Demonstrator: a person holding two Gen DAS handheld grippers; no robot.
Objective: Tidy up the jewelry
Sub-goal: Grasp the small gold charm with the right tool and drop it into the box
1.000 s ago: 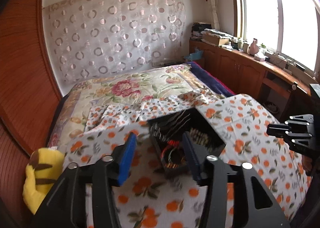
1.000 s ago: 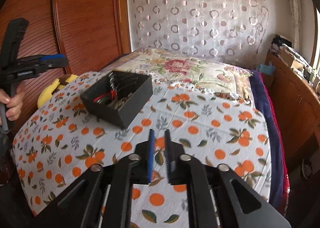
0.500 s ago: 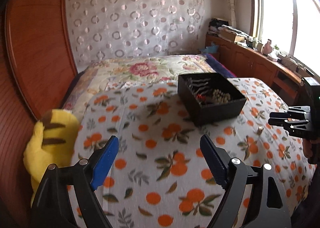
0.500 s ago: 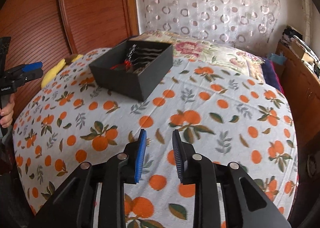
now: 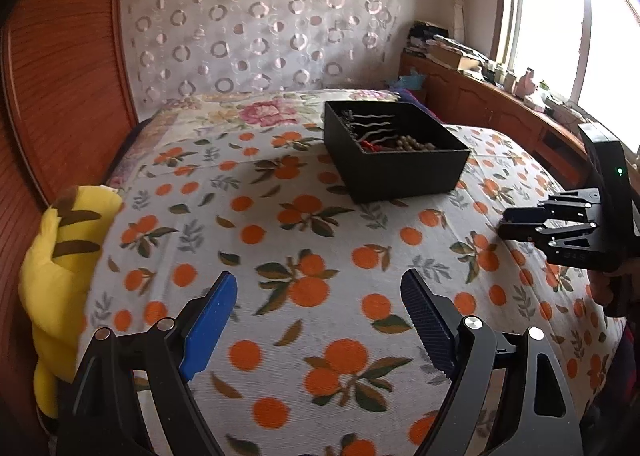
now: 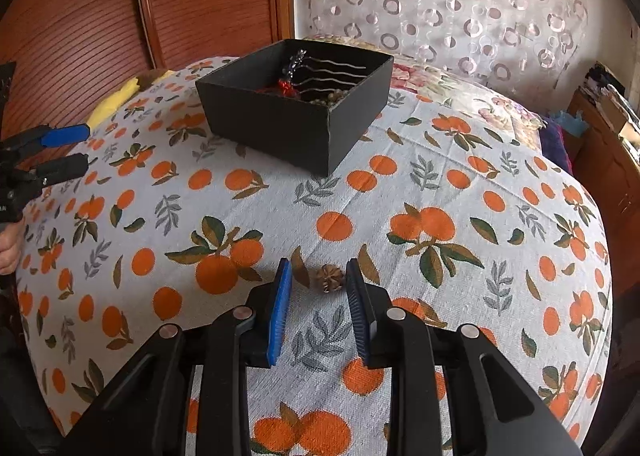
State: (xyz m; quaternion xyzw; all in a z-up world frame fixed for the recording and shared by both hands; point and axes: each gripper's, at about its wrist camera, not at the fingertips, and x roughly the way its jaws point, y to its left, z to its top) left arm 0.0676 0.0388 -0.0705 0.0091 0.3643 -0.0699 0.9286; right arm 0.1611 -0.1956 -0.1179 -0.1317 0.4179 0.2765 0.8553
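A black jewelry box (image 5: 394,152) sits on the orange-print cloth (image 5: 312,256) and holds silver hairpins, a red piece and beads; it also shows in the right wrist view (image 6: 296,104). A small brown flower-shaped ornament (image 6: 330,278) lies on the cloth between the tips of my right gripper (image 6: 318,276), which is open around it without touching. My left gripper (image 5: 316,292) is wide open and empty, low over the cloth, well short of the box. The right gripper also shows at the right edge of the left wrist view (image 5: 508,222).
A yellow plush toy (image 5: 60,256) lies at the cloth's left edge by the wooden headboard (image 5: 60,76). A flowered bedspread (image 5: 256,112) stretches behind the box. A wooden cabinet with clutter (image 5: 480,96) runs under the window on the right.
The right gripper has opened from almost shut and moved forward and down, so the brown ornament now lies between its fingers. The left gripper has drawn back from the box and opened wider.
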